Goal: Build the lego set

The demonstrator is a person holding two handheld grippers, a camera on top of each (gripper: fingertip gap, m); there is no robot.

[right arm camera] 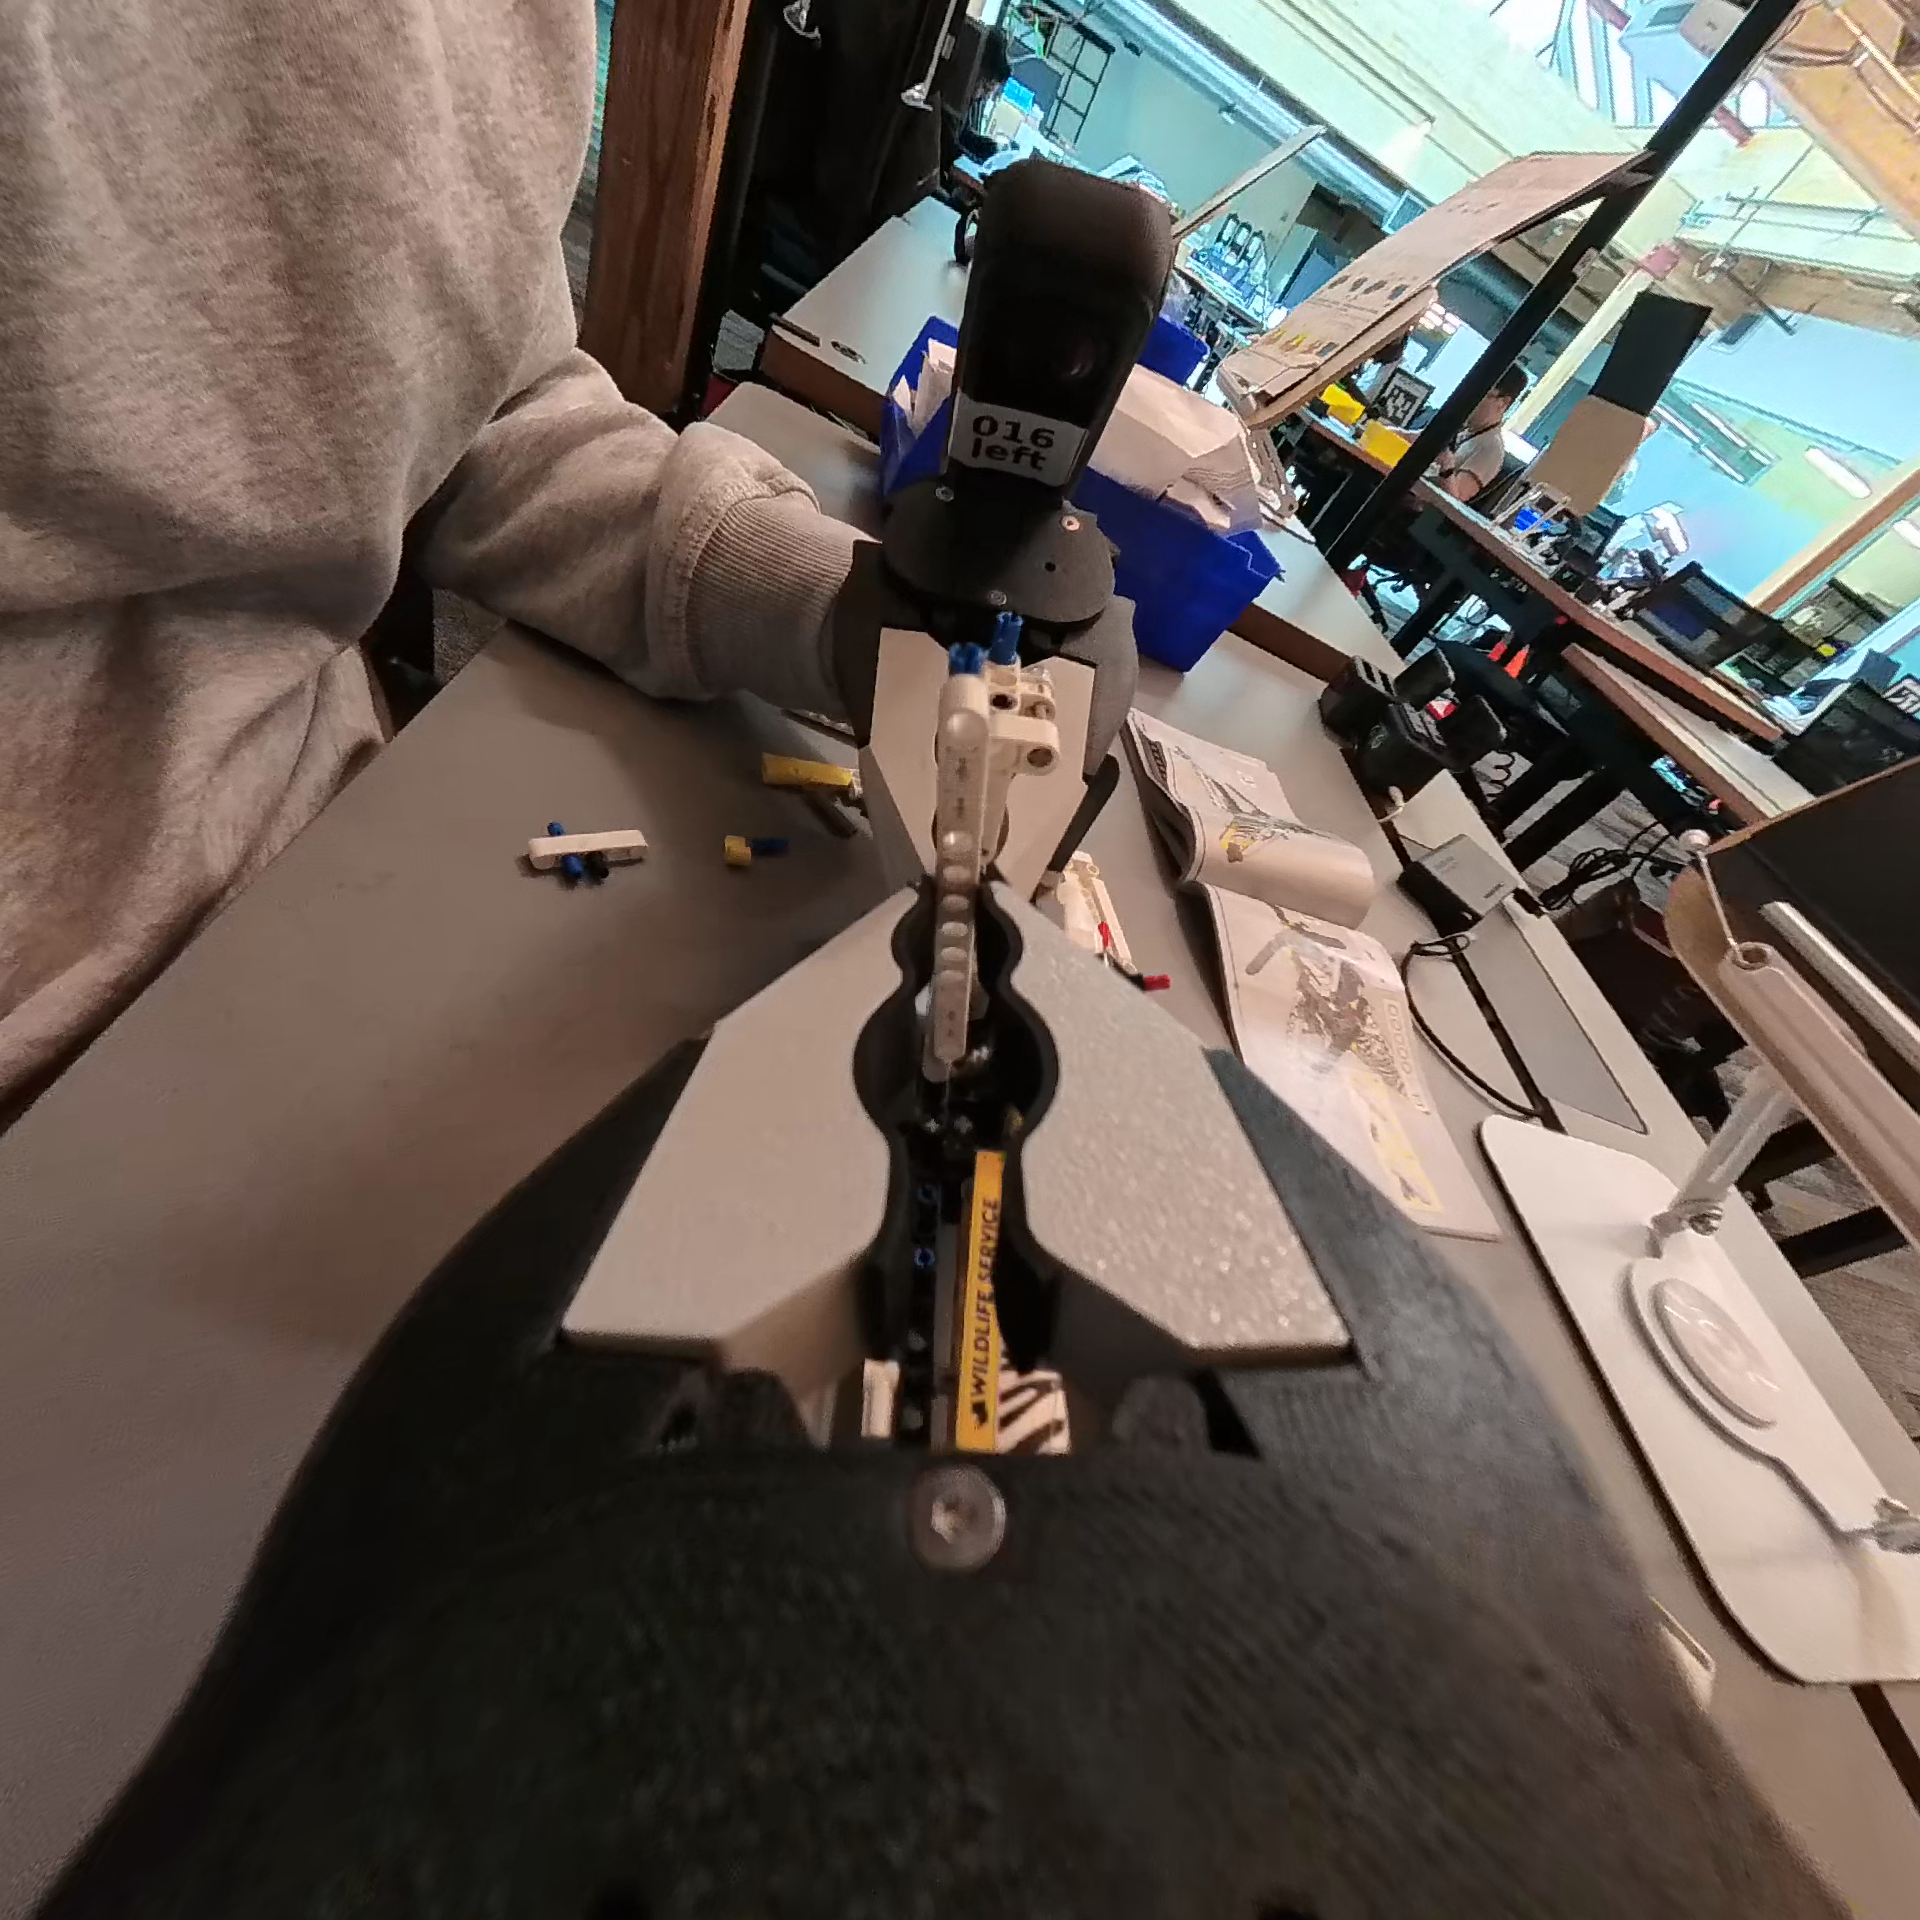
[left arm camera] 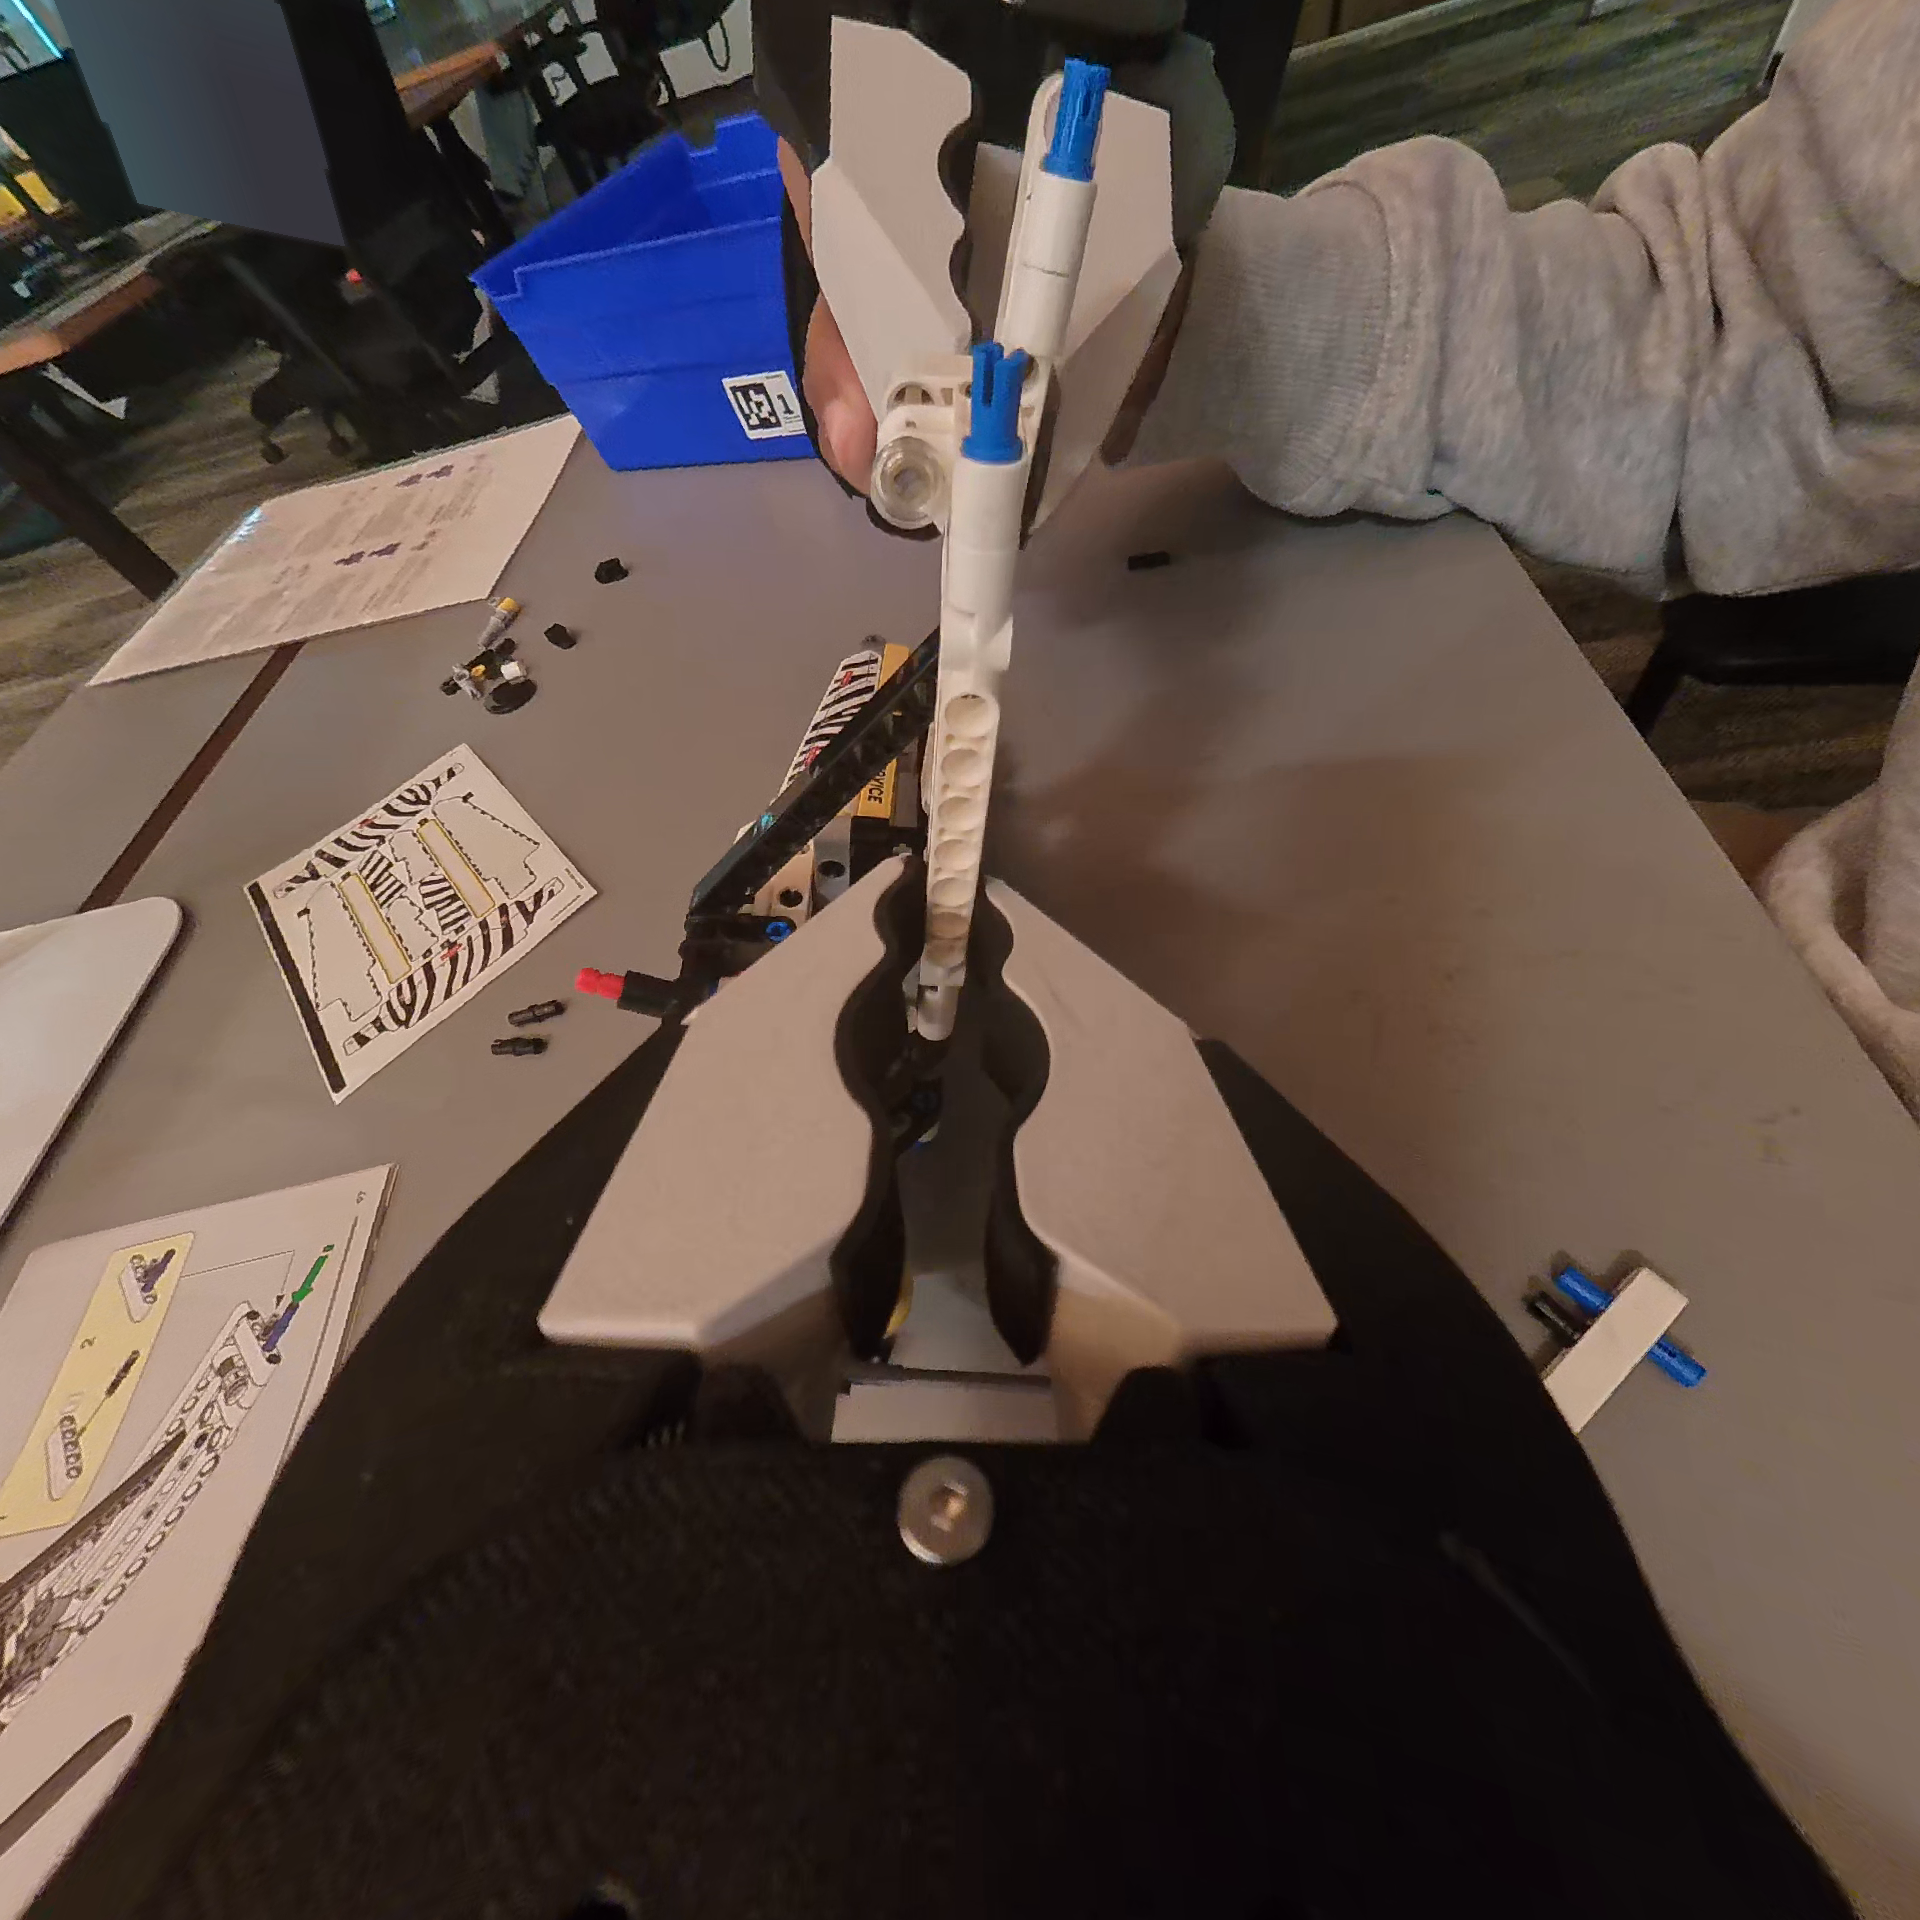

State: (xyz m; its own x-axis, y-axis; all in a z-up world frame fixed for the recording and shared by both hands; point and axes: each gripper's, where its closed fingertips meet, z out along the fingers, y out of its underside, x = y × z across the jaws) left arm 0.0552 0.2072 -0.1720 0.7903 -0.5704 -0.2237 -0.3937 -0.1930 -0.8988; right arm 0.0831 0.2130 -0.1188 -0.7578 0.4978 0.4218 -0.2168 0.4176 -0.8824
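My left gripper point(left arm camera: 940, 935) is shut on the lower end of a white holed beam point(left arm camera: 961, 748) that stands up from it, with a blue pin point(left arm camera: 992, 405) on top. My right gripper point(left arm camera: 997, 343) faces it from above, shut on a second white beam point(left arm camera: 1049, 239) with a blue pin. A white connector point(left arm camera: 925, 400) sits where the beams meet. In the right wrist view my right gripper point(right arm camera: 961, 925) holds a white beam point(right arm camera: 956, 831) reaching to the left gripper point(right arm camera: 971, 873). The zebra-striped model point(left arm camera: 842, 748) lies on the grey table below, also seen through the gap point(right arm camera: 982, 1299).
A blue bin point(left arm camera: 665, 312) stands at the table's far edge. A zebra sticker sheet point(left arm camera: 416, 914), an instruction booklet point(left arm camera: 156, 1403), black pins point(left arm camera: 530, 1029) and loose parts point(left arm camera: 499, 675) lie left. A white beam with blue pins point(right arm camera: 587, 847) lies by a grey sleeve point(left arm camera: 1507, 343). The gap from one gripper's tips to the other's is roughly 6 centimeters.
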